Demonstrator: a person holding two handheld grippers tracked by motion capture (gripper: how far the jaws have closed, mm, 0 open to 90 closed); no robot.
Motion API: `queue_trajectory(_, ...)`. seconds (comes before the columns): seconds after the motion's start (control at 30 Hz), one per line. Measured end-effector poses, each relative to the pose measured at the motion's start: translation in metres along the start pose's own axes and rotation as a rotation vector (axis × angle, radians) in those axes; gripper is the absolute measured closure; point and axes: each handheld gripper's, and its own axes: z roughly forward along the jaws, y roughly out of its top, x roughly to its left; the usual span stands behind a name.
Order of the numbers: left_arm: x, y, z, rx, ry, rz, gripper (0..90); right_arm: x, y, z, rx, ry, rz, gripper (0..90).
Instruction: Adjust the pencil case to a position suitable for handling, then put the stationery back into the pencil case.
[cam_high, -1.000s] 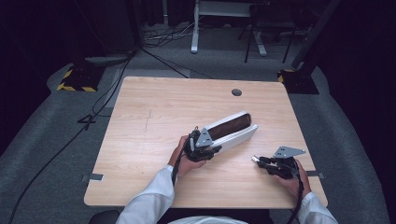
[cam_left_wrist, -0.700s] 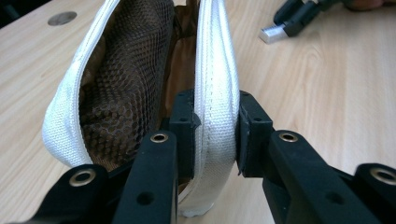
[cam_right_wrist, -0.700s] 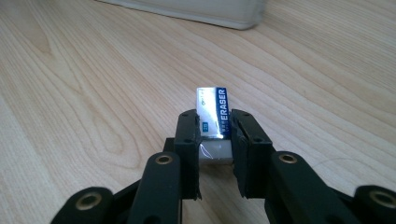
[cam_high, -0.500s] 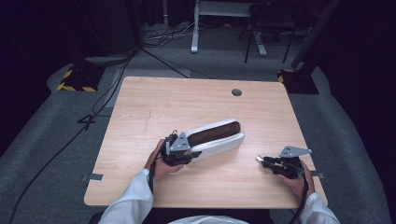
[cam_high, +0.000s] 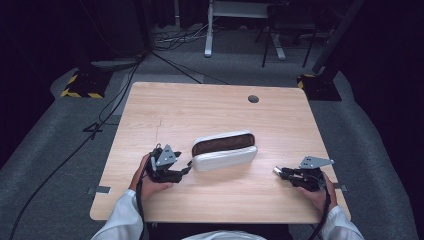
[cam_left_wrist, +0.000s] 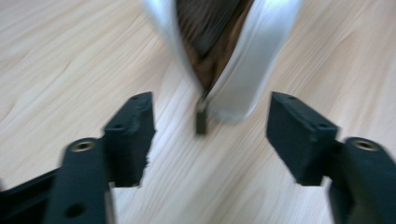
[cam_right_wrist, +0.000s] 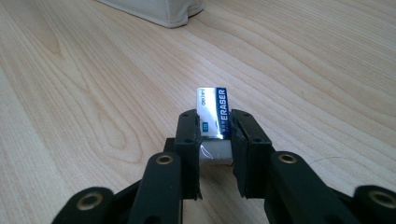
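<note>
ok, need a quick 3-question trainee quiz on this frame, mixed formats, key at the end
1. True or false: the right gripper is shut on an eraser.
2. Multiple choice: how do the left gripper's jaws stand? A) shut on the zip pull B) open, clear of the pouch C) shut on the pouch's side
3. Fill in: the white pouch lies on the table with its zip ____, showing a brown lining.

Key
1. True: the jaws pinch the eraser's sleeve from both sides.
2. B: the zip pull lies on the table ahead of the jaws, untouched.
3. Open.
</note>
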Motion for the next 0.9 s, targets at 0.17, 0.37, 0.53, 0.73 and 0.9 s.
queue_trajectory(0.17, 0.006, -0.025, -0.01, 0.052, 0.023, -0.064, 21.7, -0.002, 0.002, -0.003, -0.017, -0.001, 0.002, 74.0)
queue_trajectory(0.37, 0.013, -0.045, -0.024, 0.076, 0.049, -0.105, 16.6, -0.006, 0.006, -0.008, -0.038, -0.013, -0.002, 74.0)
queue_trajectory(0.53, 0.012, -0.054, -0.026, 0.099, 0.05, -0.132, 16.5, -0.009, 0.015, -0.013, -0.062, -0.007, -0.018, 74.0)
queue_trajectory(0.73, 0.005, -0.061, -0.023, 0.126, 0.034, -0.148, 16.1, -0.016, 0.036, -0.023, -0.106, -0.004, -0.046, 73.9)
queue_trajectory(0.9, 0.004, -0.062, -0.024, 0.129, 0.044, -0.163, 15.7, -0.021, 0.058, -0.035, -0.156, -0.001, -0.06, 74.0)
